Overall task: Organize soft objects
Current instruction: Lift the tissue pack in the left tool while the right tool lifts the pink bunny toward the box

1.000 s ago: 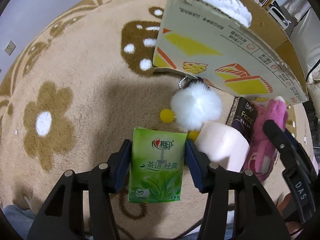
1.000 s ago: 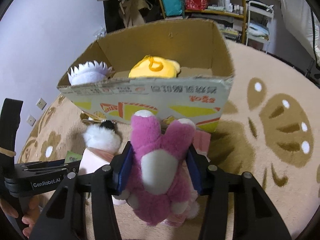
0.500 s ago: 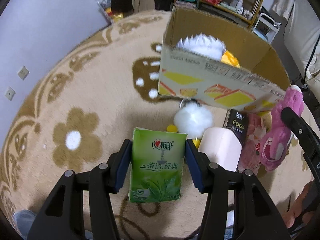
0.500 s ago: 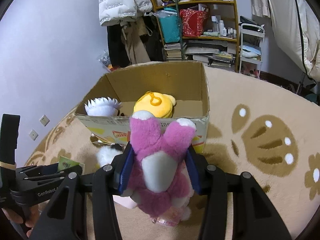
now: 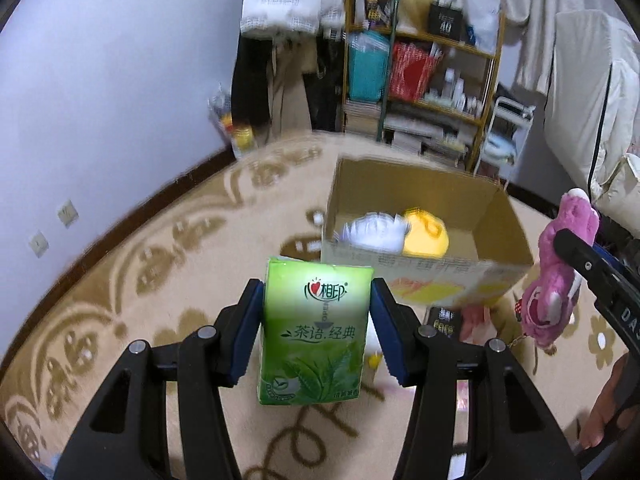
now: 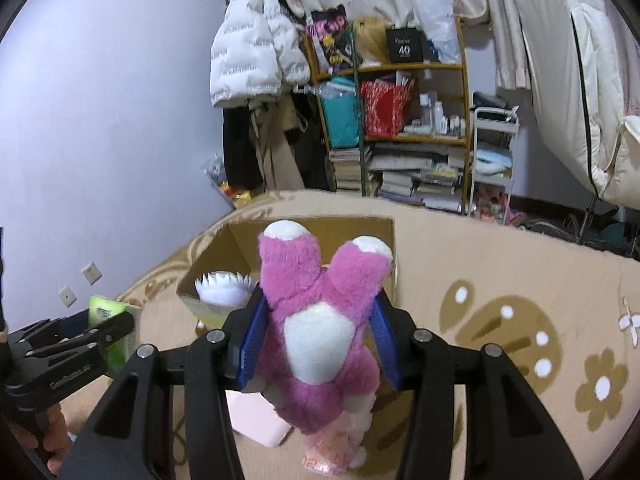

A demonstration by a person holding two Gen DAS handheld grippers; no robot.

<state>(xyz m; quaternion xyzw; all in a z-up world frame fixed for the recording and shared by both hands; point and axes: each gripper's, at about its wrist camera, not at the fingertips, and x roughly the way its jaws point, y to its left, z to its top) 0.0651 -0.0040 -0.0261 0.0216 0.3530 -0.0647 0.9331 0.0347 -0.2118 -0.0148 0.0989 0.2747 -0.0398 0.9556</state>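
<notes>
My left gripper [image 5: 318,332] is shut on a green tissue pack [image 5: 316,332] and holds it in the air, short of the open cardboard box [image 5: 404,188]. The box holds a white plush [image 5: 372,230] and a yellow plush [image 5: 426,236]. My right gripper [image 6: 320,336] is shut on a pink plush bear [image 6: 320,328], lifted in front of the box [image 6: 240,240]. The bear also shows at the right of the left wrist view [image 5: 560,280]. The left gripper and its green pack [image 6: 108,320] show at the left of the right wrist view.
A beige patterned carpet [image 5: 160,280] covers the floor. A black tissue pack [image 5: 442,316] and pink items [image 6: 260,416] lie in front of the box. A cluttered shelf [image 6: 400,132], hanging coats [image 6: 256,60] and a small cart [image 6: 492,148] stand behind it.
Both grippers have risen well above the carpet with their objects. The box now looks smaller and lower, and the room behind it has come into view.
</notes>
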